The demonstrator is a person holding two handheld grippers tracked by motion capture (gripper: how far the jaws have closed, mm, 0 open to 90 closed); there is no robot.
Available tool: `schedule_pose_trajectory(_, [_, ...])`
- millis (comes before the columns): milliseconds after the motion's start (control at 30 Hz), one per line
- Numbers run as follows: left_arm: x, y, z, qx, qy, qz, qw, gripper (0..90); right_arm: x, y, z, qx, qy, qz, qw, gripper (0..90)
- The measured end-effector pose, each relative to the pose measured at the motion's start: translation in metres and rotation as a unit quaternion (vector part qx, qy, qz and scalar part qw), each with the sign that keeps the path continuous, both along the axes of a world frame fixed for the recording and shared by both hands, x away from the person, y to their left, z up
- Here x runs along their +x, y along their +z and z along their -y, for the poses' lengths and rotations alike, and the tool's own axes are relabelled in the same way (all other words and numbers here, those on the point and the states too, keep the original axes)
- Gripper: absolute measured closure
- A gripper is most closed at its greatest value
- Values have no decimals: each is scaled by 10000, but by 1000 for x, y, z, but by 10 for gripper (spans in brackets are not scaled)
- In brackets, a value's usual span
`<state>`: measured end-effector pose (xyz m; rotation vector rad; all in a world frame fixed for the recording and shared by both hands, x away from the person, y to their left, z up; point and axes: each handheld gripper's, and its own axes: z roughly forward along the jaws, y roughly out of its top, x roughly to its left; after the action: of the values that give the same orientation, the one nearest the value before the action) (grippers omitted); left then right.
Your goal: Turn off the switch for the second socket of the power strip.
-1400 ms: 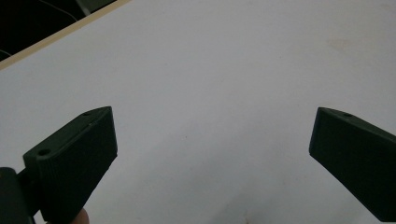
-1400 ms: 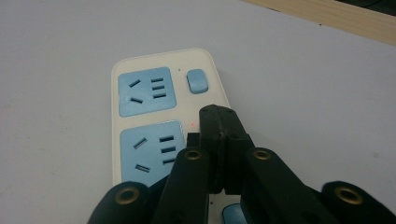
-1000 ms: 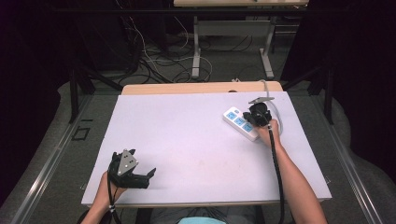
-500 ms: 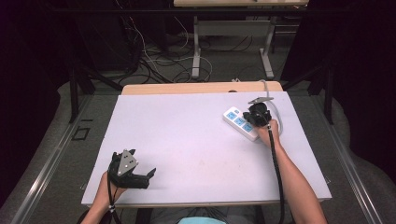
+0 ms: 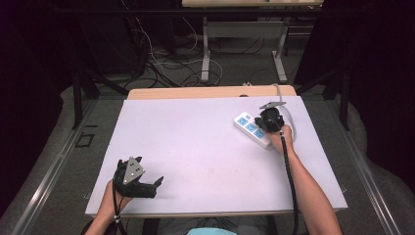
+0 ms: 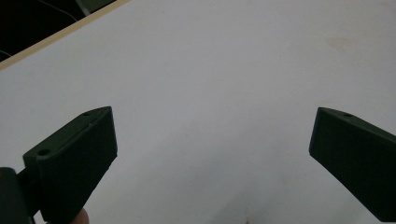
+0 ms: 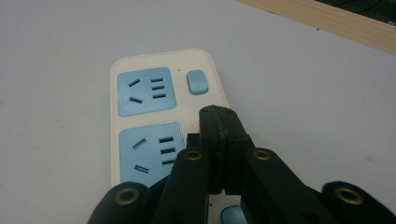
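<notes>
Hovering with jaws pressed together (empty), the right gripper (image 7: 223, 140) likely targets the power strip's (image 5: 252, 129) switch (image 7: 197, 82) just ahead; the left gripper (image 5: 138, 182) waits wide open.

No text, label, brand, number or sign can be read anywhere in these pictures. The white power strip (image 7: 161, 121) with blue sockets, lying toward two o'clock on the worktop (image 5: 205, 142), carries no legible marking, only its socket slots and a plain blue button (image 7: 196, 81).
</notes>
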<state>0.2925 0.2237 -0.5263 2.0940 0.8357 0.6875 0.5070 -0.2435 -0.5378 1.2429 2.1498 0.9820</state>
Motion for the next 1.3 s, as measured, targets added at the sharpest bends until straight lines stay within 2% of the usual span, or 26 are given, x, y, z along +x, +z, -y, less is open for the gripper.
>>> schedule_pose_trajectory(300, [0, 0, 0, 29, -4, 0, 10000, 7, -1, 3, 0, -51, -37, 67, 10000, 900])
schedule_pose_trajectory(1033, [0, 1, -1, 48, -11, 19, 10000, 7, -2, 4, 1, -80, -75, 46, 9999, 896])
schedule_pose_trajectory(1300, [0, 1, 0, 16, -9, -4, 10000, 7, -4, 11, 3, 3, -38, 200, 9998, 858])
